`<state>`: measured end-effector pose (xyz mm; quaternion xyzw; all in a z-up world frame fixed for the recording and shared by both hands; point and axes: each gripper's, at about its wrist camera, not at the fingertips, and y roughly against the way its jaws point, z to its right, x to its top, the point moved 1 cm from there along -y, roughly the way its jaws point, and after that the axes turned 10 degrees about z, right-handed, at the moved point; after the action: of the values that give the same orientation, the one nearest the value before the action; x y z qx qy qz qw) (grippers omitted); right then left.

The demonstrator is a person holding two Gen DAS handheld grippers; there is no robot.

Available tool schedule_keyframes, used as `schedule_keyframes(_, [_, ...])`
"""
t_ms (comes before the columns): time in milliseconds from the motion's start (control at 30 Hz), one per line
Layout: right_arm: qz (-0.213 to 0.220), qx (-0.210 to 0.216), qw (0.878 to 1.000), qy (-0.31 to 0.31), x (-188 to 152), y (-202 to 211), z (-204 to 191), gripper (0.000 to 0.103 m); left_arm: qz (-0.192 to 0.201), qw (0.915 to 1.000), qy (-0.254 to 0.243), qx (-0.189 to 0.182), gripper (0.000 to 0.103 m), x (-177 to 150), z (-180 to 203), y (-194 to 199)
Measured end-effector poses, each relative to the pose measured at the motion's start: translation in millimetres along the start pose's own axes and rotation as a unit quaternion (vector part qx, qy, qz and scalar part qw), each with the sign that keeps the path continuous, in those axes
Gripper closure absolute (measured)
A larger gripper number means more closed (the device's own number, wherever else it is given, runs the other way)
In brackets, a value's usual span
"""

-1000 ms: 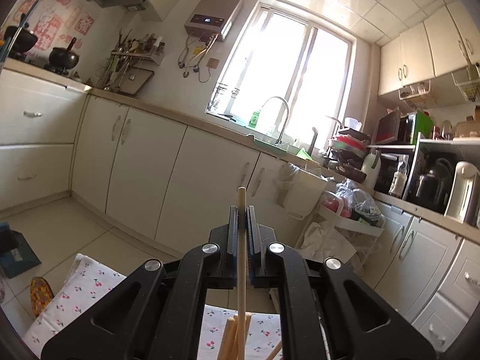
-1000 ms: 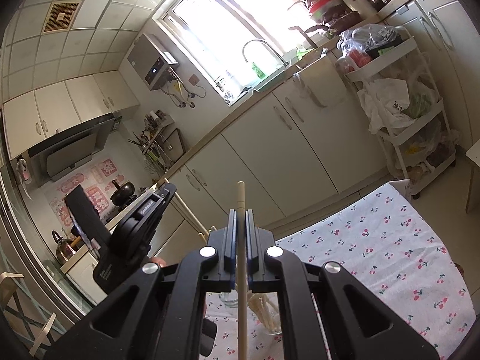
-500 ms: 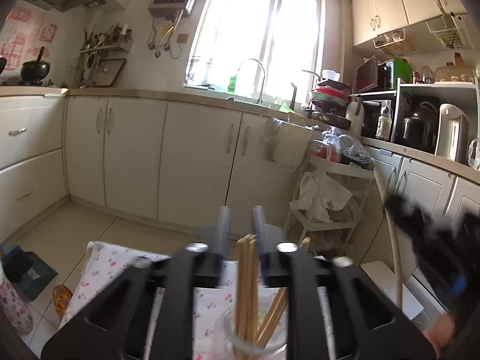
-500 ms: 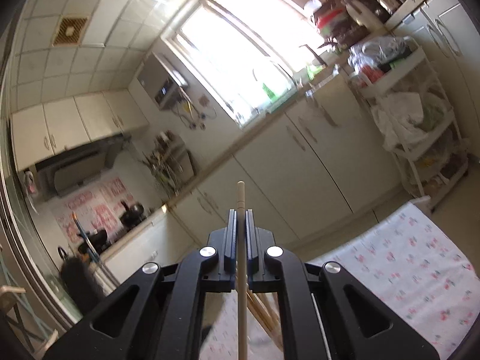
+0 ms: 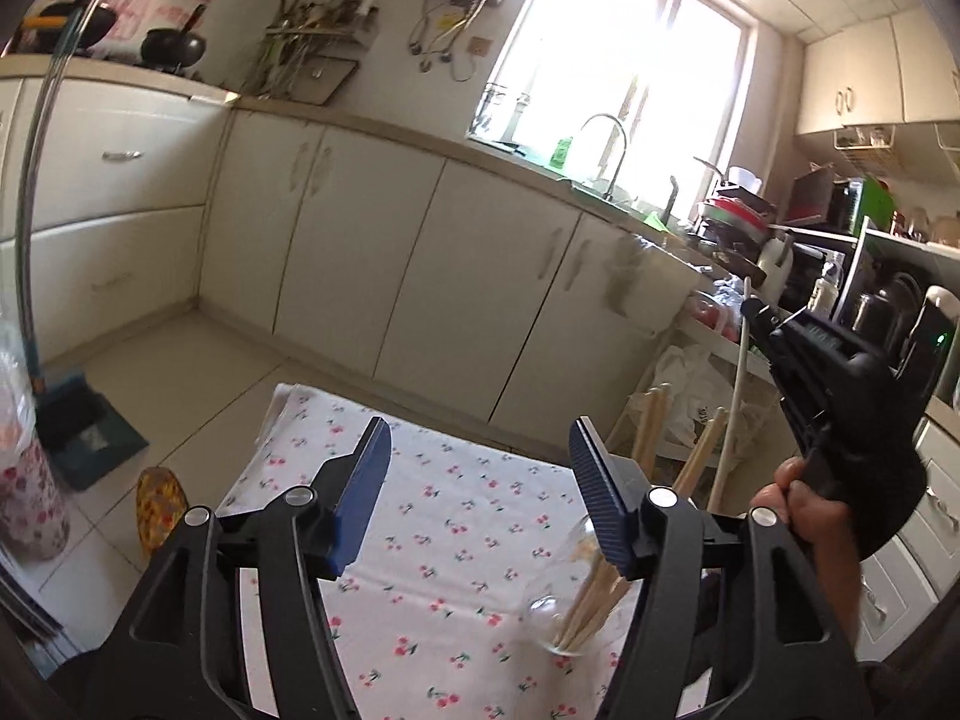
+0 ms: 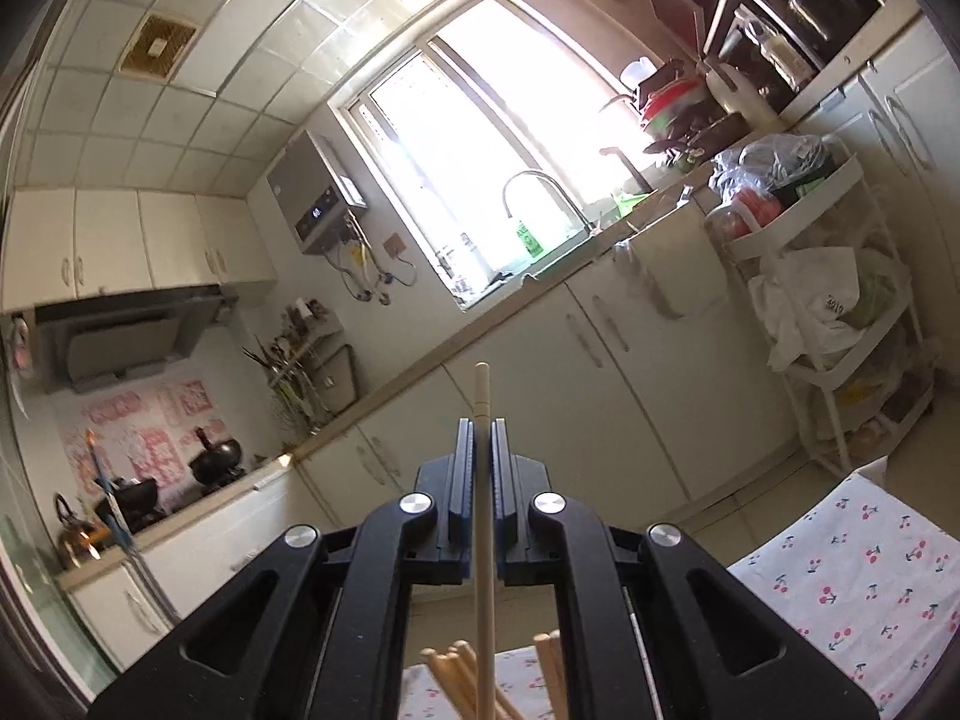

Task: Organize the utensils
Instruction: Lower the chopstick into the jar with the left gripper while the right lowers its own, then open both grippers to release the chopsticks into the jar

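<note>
My left gripper [image 5: 480, 429] hangs over the cherry-print tablecloth [image 5: 432, 516], its jaws opening and nothing between them. A clear glass [image 5: 567, 606] holding several wooden chopsticks [image 5: 591, 594] stands just right of its right finger. In the same view a hand holds my right gripper [image 5: 753, 309] up at the right, above the glass, with a pale chopstick [image 5: 735, 396] hanging down from it. The right wrist view shows my right gripper [image 6: 481, 426] shut on that pale chopstick [image 6: 483, 516], with the tops of the glass's chopsticks [image 6: 456, 669] just below.
White kitchen cabinets [image 5: 480, 288] run behind the table. A blue dustpan [image 5: 90, 426], a long broom handle [image 5: 33, 192] and a floral container [image 5: 30, 498] stand on the floor at left. A white trolley rack [image 6: 840, 276] full of bags is at right.
My left gripper has let go of its chopstick, opened wide and drawn left of the glass. My right gripper has carried its chopstick over the glass, still shut on it.
</note>
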<state>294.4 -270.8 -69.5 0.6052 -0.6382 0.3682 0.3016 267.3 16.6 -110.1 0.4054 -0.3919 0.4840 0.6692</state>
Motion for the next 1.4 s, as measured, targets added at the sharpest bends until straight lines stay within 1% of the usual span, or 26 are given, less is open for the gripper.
schedule_keyframes(267, [-0.008,-0.005,0.999,0.043,-23.9,0.9,-6.2,0.097,-0.003,0.9999,0.012,-0.008,0.042,-0.5,-10.8,0.7])
schedule_keyframes(433, [-0.001,0.001,0.998,0.057,-23.1,3.5,-9.3,0.097,-0.006,0.9998,0.018,-0.009,0.042,-1.8,-11.3,-1.9])
schedule_keyframes(600, [0.008,-0.003,0.998,0.069,-19.2,1.5,-11.9,0.097,-0.009,0.9996,0.024,-0.012,0.042,-2.0,-12.0,-4.9])
schedule_keyframes(667, [0.001,-0.005,0.997,0.073,-22.1,-0.1,-12.3,0.097,-0.01,0.9996,0.024,-0.014,0.042,-2.2,-12.0,-5.6])
schedule_keyframes(867, [-0.041,-0.007,0.996,0.081,-42.5,4.2,-6.5,0.097,-0.014,0.9996,0.022,-0.011,0.041,-4.8,-12.4,-5.8])
schedule_keyframes(967, [-0.045,-0.003,0.993,0.105,-45.3,12.9,-8.6,0.096,-0.026,0.9995,0.017,0.002,0.037,-4.7,-12.1,-7.2])
schedule_keyframes(1000, [-0.049,0.0,0.992,0.115,-44.4,15.3,-11.5,0.093,-0.033,0.9993,0.011,0.011,0.035,-4.6,-10.3,-7.8])
schedule_keyframes(1033, [-0.051,0.0,0.991,0.121,-42.8,18.1,-13.5,0.085,-0.038,0.9991,0.008,0.017,0.034,-4.5,-10.1,-7.4])
schedule_keyframes(1100, [-0.052,0.0,0.989,0.135,-39.7,23.0,-16.1,0.074,-0.05,0.9984,0.004,0.026,0.028,-2.8,-8.2,-6.8])
schedule_keyframes(1200, [-0.054,-0.001,0.987,0.153,-30.4,34.1,-20.0,0.069,-0.067,0.9969,-0.012,0.041,0.021,3.2,-1.9,1.0])
schedule_keyframes(1267, [-0.058,-0.006,0.986,0.158,-21.6,44.1,-22.0,0.061,-0.072,0.9963,-0.022,0.042,0.017,8.4,1.3,8.9])
schedule_keyframes(1333, [-0.069,-0.014,0.984,0.163,-11.8,60.2,-25.1,0.046,-0.08,0.9954,-0.034,0.042,0.014,14.8,7.5,18.8])
schedule_keyframes(1367, [-0.08,-0.02,0.982,0.167,-7.5,69.5,-27.5,0.042,-0.083,0.9951,-0.039,0.039,0.012,18.4,11.6,25.3])
schedule_keyframes(1400, [-0.093,-0.026,0.981,0.17,-4.3,79.4,-29.4,0.035,-0.086,0.9947,-0.044,0.035,0.011,22.0,15.8,32.2])
